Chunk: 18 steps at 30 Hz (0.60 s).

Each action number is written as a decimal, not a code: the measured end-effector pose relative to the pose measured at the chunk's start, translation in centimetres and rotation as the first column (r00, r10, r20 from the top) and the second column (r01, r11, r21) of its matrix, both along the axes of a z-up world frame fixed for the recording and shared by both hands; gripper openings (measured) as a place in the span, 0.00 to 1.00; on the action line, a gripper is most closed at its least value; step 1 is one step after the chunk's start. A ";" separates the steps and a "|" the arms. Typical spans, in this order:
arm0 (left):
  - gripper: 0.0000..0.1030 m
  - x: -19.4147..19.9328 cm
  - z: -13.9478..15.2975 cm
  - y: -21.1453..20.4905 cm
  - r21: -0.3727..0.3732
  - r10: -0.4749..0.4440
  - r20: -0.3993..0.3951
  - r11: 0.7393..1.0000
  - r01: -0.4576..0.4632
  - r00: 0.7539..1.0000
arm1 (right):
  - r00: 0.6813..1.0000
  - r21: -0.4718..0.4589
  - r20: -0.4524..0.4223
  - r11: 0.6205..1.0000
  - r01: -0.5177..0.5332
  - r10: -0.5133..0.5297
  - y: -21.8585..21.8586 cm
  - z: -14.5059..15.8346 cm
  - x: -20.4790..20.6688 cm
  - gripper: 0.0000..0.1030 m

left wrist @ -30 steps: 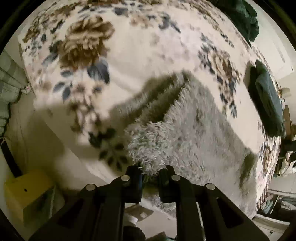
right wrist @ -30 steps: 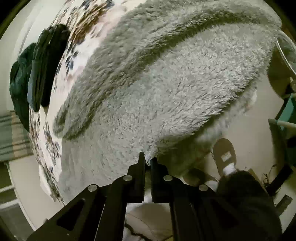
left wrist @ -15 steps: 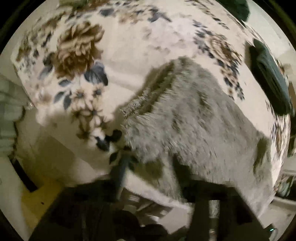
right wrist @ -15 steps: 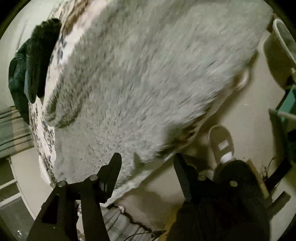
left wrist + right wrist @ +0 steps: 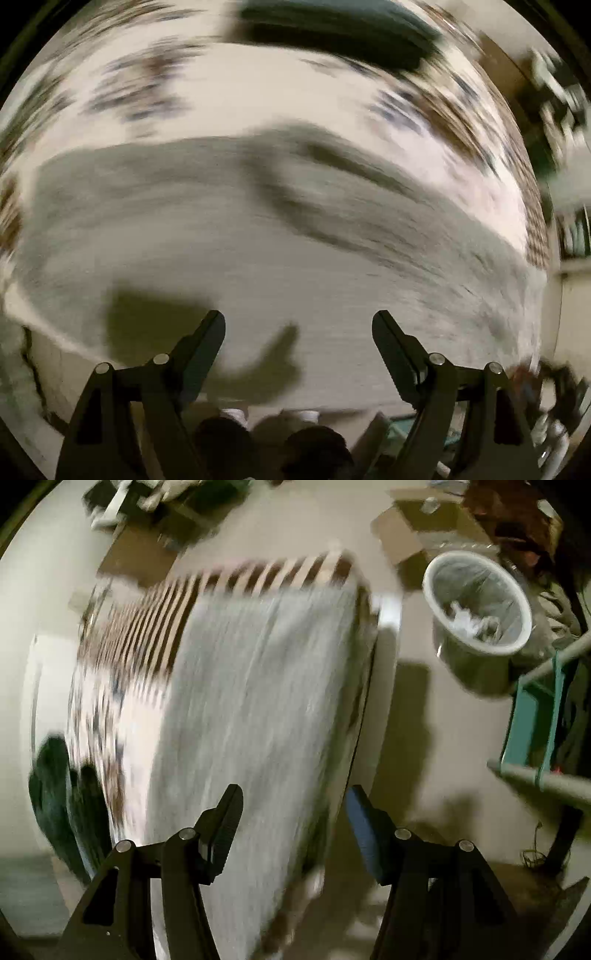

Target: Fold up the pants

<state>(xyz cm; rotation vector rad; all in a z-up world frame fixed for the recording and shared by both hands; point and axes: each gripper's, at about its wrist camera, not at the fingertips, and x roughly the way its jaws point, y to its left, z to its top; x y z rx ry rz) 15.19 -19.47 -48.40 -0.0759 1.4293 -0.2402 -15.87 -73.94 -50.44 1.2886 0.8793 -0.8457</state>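
Observation:
The grey fleecy pants lie spread flat on the floral bedspread, along the bed's near edge. Both views are blurred by motion. My left gripper is open and empty, above the pants' near edge. In the right wrist view the pants run lengthwise away from me along the bed's right edge. My right gripper is open and empty, over the pants' near end at the bed edge.
Dark green folded clothes lie at the far side of the bed, and also show in the right wrist view. A white waste bin stands on the floor right of the bed. A teal rack stands at far right.
Both grippers let go of the pants' edge and opened wide. Both then swung quickly, so the views turned and blurred. The pants now lie flat on the bed.

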 end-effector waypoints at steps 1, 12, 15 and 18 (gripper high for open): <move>0.79 -0.1 -0.5 -2.5 -0.002 -0.036 -0.003 0.999 0.036 0.999 | 1.000 -0.010 0.002 1.000 0.015 -0.015 -1.7 -0.2 -0.2 0.59; 0.79 0.9 -7.1 -18.9 0.149 -0.303 -0.072 0.939 0.310 0.950 | 0.995 0.050 0.015 0.994 0.096 -0.097 -9.8 -6.6 0.0 0.04; 0.79 1.4 -8.4 -19.0 0.160 -0.300 -0.103 0.936 0.313 0.948 | 0.995 0.041 0.000 0.995 0.095 -0.095 -9.4 -6.5 -0.8 0.04; 0.88 2.1 -9.6 -19.2 0.158 -0.298 -0.119 0.936 0.314 0.947 | 0.990 0.134 0.111 0.989 0.067 -0.082 -9.5 -7.8 -1.6 0.15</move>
